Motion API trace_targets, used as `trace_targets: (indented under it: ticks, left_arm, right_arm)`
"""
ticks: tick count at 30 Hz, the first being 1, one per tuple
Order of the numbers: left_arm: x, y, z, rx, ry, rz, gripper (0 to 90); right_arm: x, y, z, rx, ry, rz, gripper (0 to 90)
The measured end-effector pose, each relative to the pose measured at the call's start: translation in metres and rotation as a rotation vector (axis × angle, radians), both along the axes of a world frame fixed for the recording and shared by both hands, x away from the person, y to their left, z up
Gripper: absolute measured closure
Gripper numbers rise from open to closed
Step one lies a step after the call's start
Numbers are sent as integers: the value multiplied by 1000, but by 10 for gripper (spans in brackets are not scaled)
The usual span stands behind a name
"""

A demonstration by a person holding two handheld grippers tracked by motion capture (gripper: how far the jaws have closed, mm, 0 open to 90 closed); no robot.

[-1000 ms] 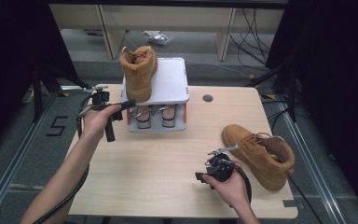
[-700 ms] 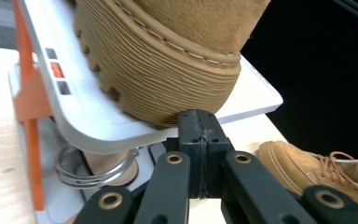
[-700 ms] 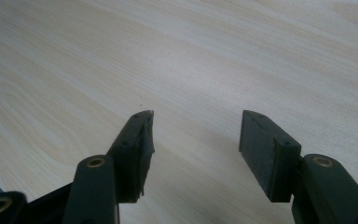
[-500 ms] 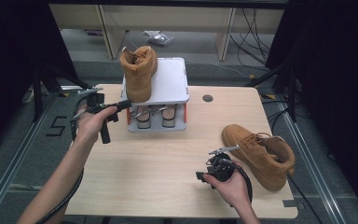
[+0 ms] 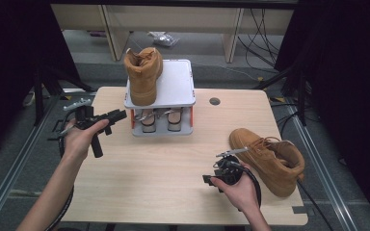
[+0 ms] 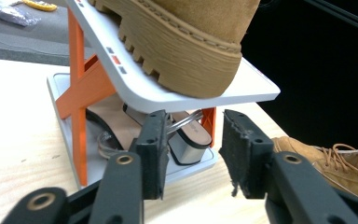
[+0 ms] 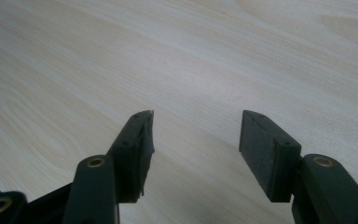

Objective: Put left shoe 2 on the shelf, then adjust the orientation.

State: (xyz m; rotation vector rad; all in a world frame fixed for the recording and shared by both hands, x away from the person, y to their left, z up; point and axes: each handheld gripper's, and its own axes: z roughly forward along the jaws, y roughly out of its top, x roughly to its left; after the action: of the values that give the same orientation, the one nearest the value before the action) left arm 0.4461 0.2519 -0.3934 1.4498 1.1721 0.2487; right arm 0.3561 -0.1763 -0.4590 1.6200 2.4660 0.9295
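High view: a tan boot (image 5: 143,74) stands upright on the top shelf of a small white rack (image 5: 178,86) with orange struts, at about 12 o'clock on the wooden surface (image 5: 164,173). Sandals (image 5: 161,119) sit on the rack's lower shelf. The left tongs (image 5: 118,114) lie at about 9 o'clock, just beside the rack's left edge, pointing toward it and clear of the boot. Their jaws have just been opening, and in the left gripper view they stand apart with nothing between them, aimed at the gap under the top shelf. A second tan boot (image 5: 270,159) lies on its side at about 4 o'clock. The right tongs (image 5: 208,180) rest near it at about 5 o'clock; in the right gripper view they (image 7: 196,140) gape wide over bare wood, gripping nothing.
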Motion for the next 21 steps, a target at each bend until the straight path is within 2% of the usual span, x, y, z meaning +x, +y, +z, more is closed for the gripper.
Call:
trace_targets:
  ticks: [1, 3, 4, 8, 10, 12, 15, 18, 21]
  left_arm:
    - [-1, 1, -1, -3, 1, 0, 576]
    - [-2, 4, -3, -11, 3, 3, 559]
    - [-2, 5, -3, -10, 5, 4, 557]
    - [-3, 9, -5, -26, 6, 19, 536]
    - [-4, 11, -6, -31, 6, 28, 517]
    - [-6, 13, -6, -41, 8, 32, 497]
    - [-7, 15, -6, -47, 3, 43, 491]
    - [-9, 17, -7, -45, -3, 48, 488]
    - [-10, 17, -8, -46, -6, 49, 490]
  right_arm:
    - [1, -1, 0, -18, -9, 8, 454]
    - [2, -3, 0, -20, -27, 20, 454]
    - [1, -3, 1, -13, -10, 2, 454]
    - [0, -5, 0, -20, -28, 15, 454]
    - [-2, -3, 2, -5, 3, -9, 454]
    - [-1, -5, 1, -16, -22, 10, 454]
    - [-1, -3, 3, -11, -7, -5, 454]
    - [1, -4, 5, -21, -29, 11, 454]
    - [3, -6, 8, -23, -33, 6, 454]
